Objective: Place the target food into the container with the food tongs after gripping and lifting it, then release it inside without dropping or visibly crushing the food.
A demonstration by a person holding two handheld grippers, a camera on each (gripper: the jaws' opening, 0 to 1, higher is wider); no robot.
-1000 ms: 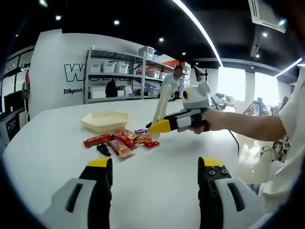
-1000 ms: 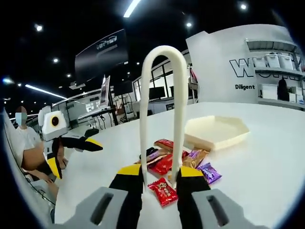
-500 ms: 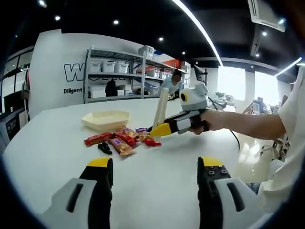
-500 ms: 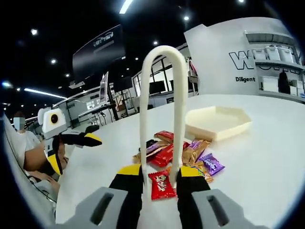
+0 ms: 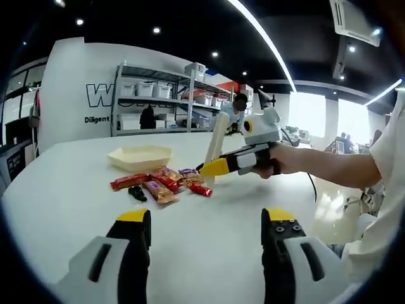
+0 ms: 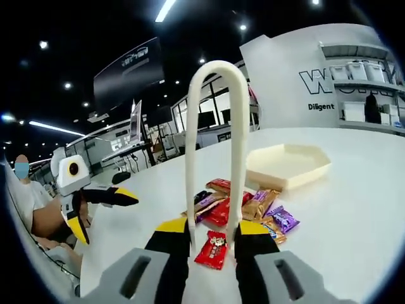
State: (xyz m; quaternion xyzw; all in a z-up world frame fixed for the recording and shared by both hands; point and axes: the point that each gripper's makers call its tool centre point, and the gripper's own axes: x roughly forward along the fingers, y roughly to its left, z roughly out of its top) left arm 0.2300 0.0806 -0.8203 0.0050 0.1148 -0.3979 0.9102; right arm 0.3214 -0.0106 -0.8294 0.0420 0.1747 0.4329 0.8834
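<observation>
My right gripper [image 6: 212, 231] is shut on the white food tongs [image 6: 237, 145], whose two arms stand apart and loop up over the view. A red snack packet [image 6: 214, 248] lies on the white table between the tong tips. Behind it is a pile of wrapped snacks [image 6: 250, 206], and farther back the cream hexagonal container [image 6: 288, 164]. In the left gripper view my right gripper [image 5: 215, 168] holds the tongs [image 5: 215, 133] over the red packet [image 5: 201, 189], beside the pile [image 5: 161, 182] and the container [image 5: 140, 156]. My left gripper [image 5: 205, 221] stands open, holding nothing.
A small black object [image 5: 137, 193] lies at the pile's near left. A person's arm [image 5: 329, 166] reaches in from the right. Shelving with bins [image 5: 158, 101] stands beyond the table. My left gripper [image 6: 104, 212] hovers at the table's left side.
The right gripper with the tongs dipped toward the red packet, then rose slightly. The packet stays on the table between the tong tips. The left gripper has held still.
</observation>
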